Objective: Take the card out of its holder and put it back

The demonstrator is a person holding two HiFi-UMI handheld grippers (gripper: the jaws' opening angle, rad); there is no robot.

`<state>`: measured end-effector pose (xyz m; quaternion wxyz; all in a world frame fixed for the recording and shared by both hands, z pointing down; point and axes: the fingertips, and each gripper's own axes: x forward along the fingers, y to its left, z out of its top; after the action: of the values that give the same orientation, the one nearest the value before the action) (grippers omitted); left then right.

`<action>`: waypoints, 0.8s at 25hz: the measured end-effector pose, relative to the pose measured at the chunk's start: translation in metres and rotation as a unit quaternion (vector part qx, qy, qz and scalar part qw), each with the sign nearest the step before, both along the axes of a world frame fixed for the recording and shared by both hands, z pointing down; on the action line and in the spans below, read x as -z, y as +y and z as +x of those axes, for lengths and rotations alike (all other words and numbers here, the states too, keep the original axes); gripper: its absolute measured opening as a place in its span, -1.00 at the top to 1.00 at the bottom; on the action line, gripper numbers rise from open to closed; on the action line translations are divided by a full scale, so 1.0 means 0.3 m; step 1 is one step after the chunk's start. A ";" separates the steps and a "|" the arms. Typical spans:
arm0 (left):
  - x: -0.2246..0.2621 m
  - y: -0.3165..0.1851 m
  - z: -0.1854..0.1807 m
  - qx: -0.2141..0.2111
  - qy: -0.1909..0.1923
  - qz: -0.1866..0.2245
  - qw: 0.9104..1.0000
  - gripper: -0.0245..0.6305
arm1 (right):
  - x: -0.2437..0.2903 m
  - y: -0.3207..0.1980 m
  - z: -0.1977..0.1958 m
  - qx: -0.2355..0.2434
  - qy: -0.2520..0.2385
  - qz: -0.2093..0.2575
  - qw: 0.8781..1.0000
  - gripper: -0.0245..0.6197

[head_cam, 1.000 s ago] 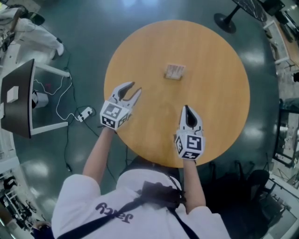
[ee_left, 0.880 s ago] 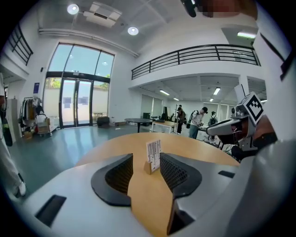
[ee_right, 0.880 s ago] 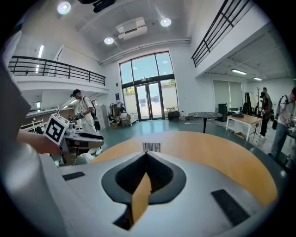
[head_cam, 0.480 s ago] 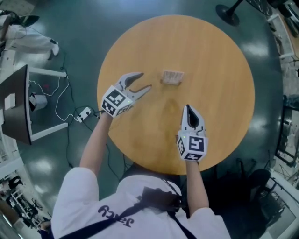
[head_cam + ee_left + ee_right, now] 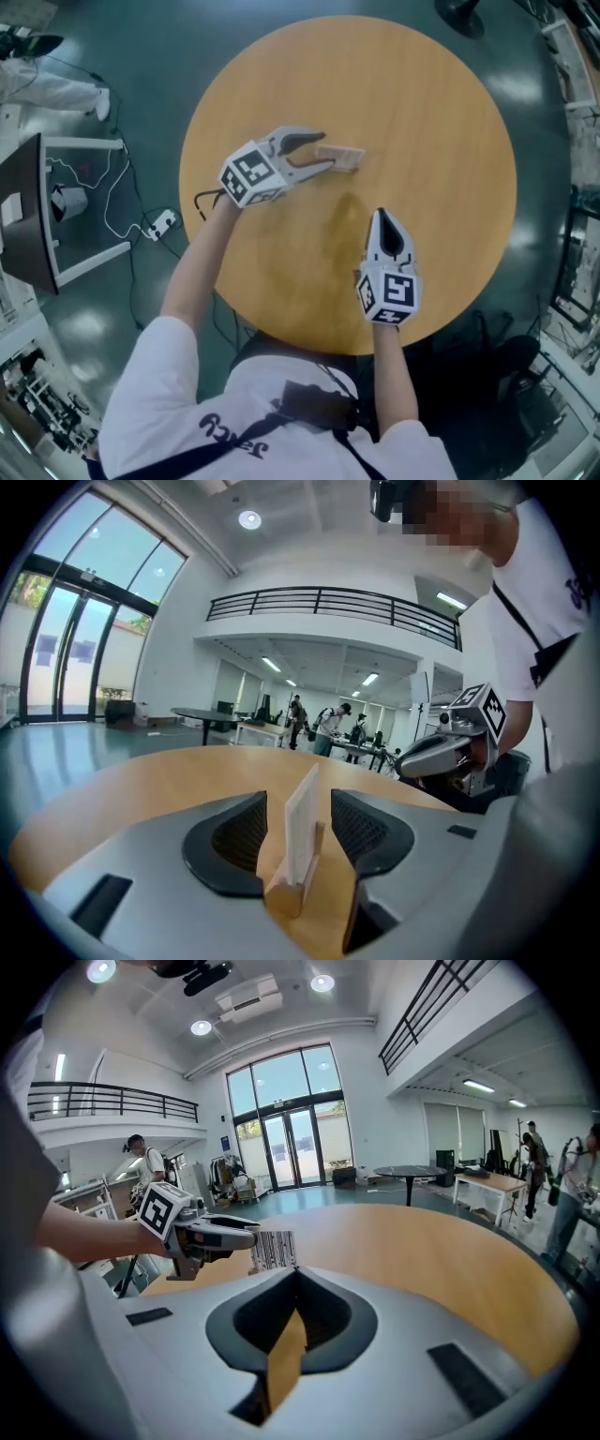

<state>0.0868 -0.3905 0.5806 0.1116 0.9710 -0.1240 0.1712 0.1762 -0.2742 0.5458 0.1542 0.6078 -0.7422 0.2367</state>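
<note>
The left tool, jaws just opened wide, straddled the untouched white card upright in its small wooden holder on the round wooden tabletop, needing a square pinch above the holder, the right tool shut, empty.

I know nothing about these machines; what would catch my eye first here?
A white card stands upright in a small wooden holder on the round wooden table. The left gripper, its fingers just opened, straddles the card without touching it; the right gripper is shut, nearer the person.
</note>
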 end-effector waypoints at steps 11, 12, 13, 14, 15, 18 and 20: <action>0.003 0.044 0.178 -0.104 0.038 0.018 0.994 0.43 | -0.050 0.003 0.037 -0.012 -0.023 -0.020 0.999 0.92; 0.010 0.051 0.185 -0.113 0.042 0.020 0.992 0.46 | -0.052 0.002 0.036 -0.013 -0.024 -0.021 0.999 0.92; 0.016 0.058 0.191 -0.124 0.045 0.022 0.991 0.48 | -0.053 0.001 0.034 -0.012 -0.025 -0.021 0.999 0.92; 0.022 0.065 0.198 -0.134 0.048 0.024 0.990 0.52 | -0.052 0.000 0.032 -0.010 -0.027 -0.021 0.999 0.92; 0.027 0.071 0.205 -0.142 0.051 0.025 0.988 0.59 | -0.048 -0.001 0.028 -0.004 -0.031 -0.019 0.999 0.92; 0.023 0.081 0.209 -0.160 0.059 0.020 0.985 0.79 | -0.038 0.006 0.004 0.021 -0.042 -0.010 0.999 0.92; 0.018 0.079 0.203 -0.169 0.064 0.019 0.983 0.82 | -0.037 0.012 -0.011 0.028 -0.042 -0.012 0.999 0.92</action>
<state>0.1477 -0.3667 0.5751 0.0705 0.9889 0.0456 0.1229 0.1730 -0.2705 0.5569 0.1371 0.5746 -0.7616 0.2663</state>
